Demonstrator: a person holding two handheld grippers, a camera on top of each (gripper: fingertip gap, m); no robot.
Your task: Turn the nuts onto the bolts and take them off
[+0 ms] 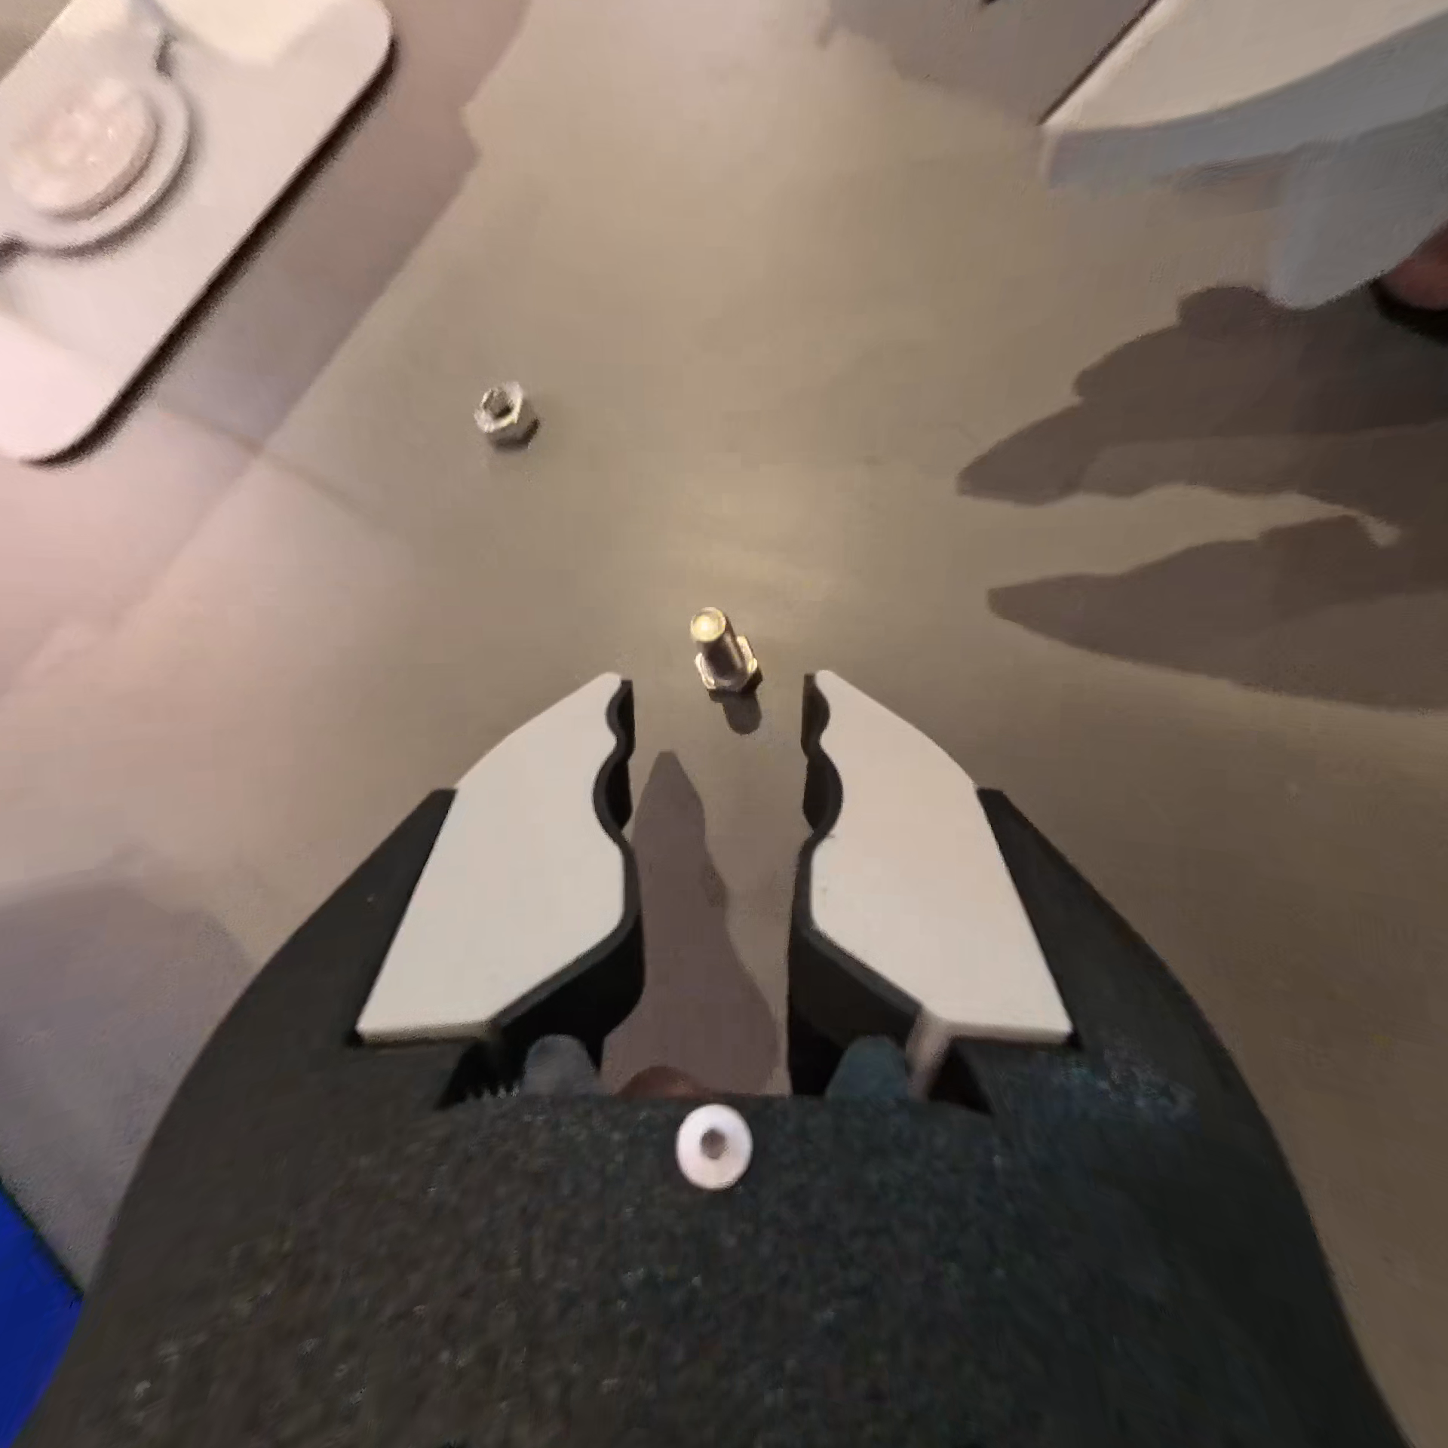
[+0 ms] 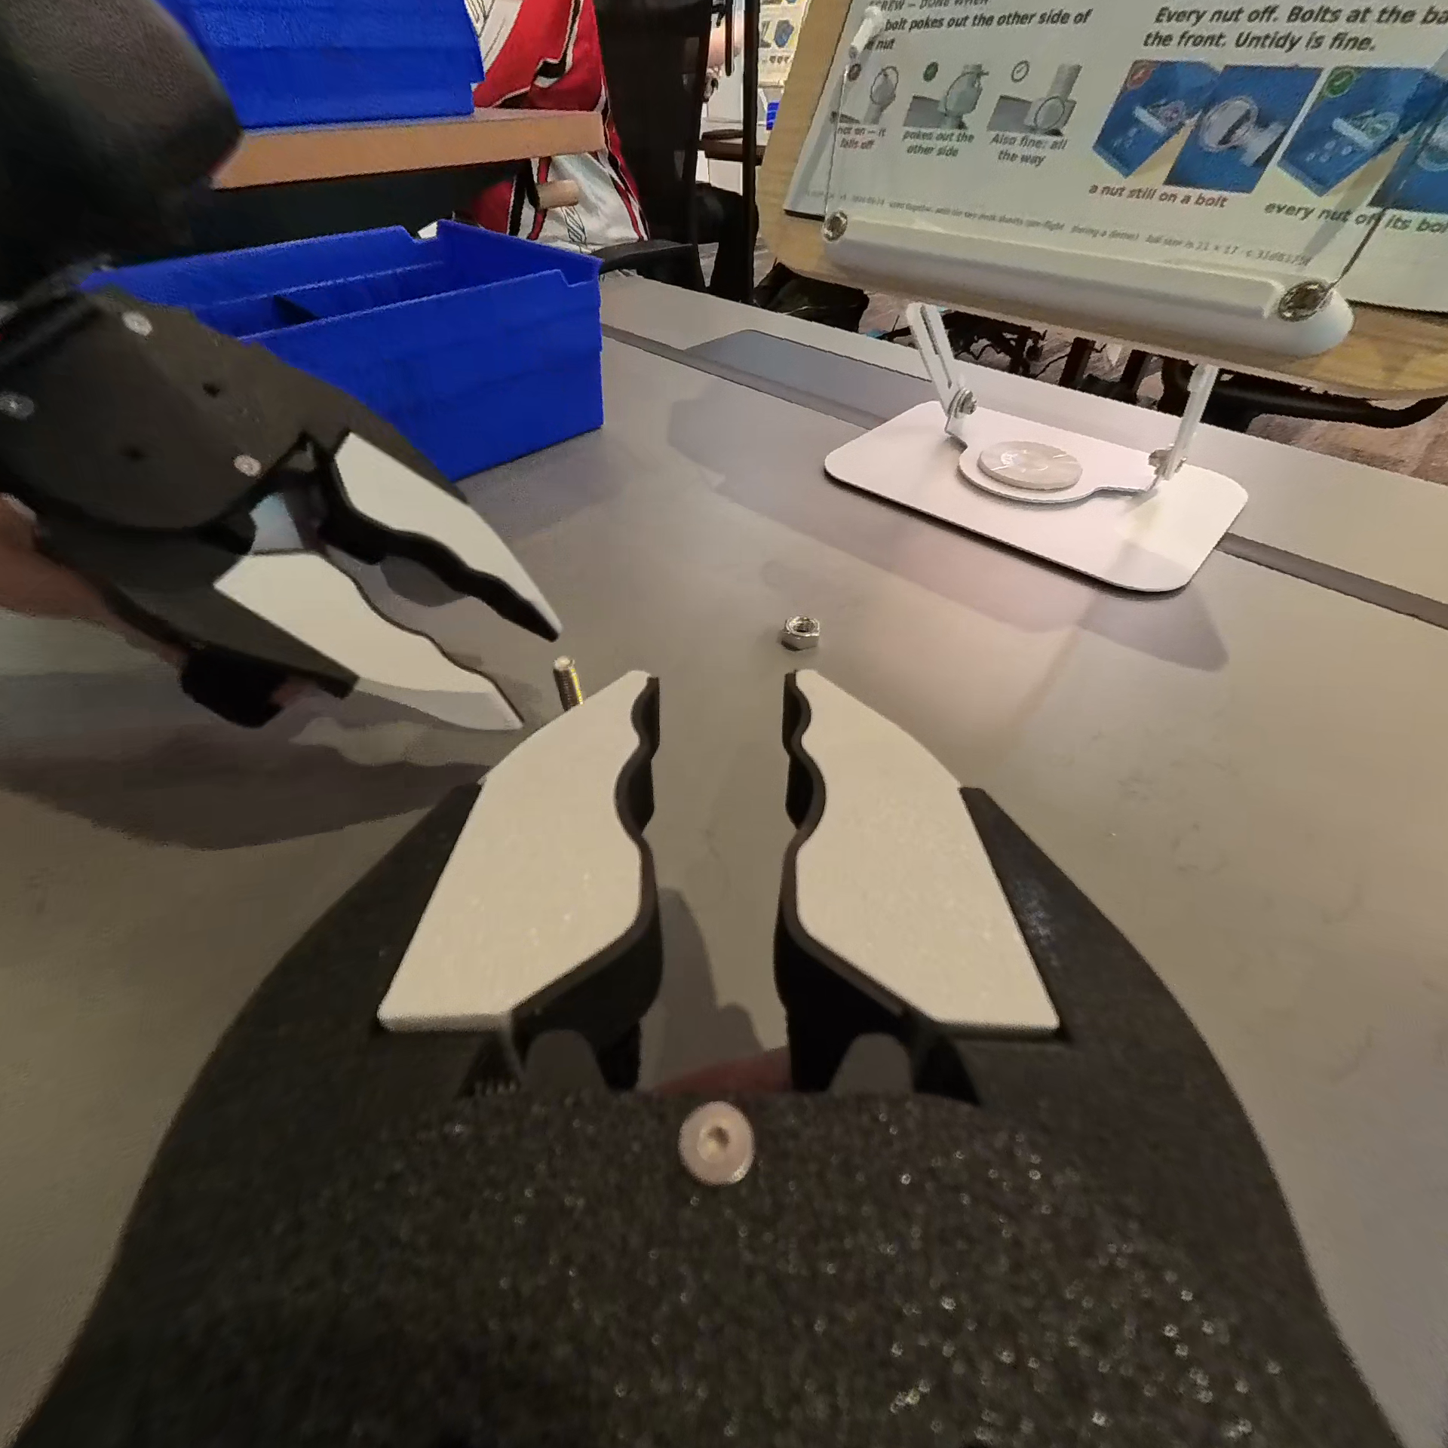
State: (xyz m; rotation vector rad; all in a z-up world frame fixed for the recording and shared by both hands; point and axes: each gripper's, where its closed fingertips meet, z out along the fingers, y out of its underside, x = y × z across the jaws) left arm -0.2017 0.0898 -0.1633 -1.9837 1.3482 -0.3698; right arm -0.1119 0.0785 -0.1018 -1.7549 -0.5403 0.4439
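Observation:
A small steel bolt (image 1: 719, 657) stands on its hex head on the grey table, thread up, just ahead of my open left gripper (image 1: 717, 693). Nothing is between the jaws. A loose hex nut (image 1: 505, 415) lies flat on the table farther off to the left. In the right wrist view my right gripper (image 2: 721, 689) is open and empty, low over the table, with the nut (image 2: 801, 631) just beyond its right fingertip. The left gripper (image 2: 541, 678) shows at the left of that view, angled down over the bolt (image 2: 564, 683), whose lower part is hidden behind my right gripper's left finger.
A white stand base (image 2: 1034, 494) holds an instruction board (image 2: 1136, 117) at the back right. Blue bins (image 2: 407, 337) stand at the back left, with another on a shelf above. The stand base also shows in the left wrist view (image 1: 157, 196). A person sits behind the table. The grippers' ends are close to 11 cm from one another. Between my left fingertips and the loose hex nut (image 1: 505, 415) there is roughly 11 cm.

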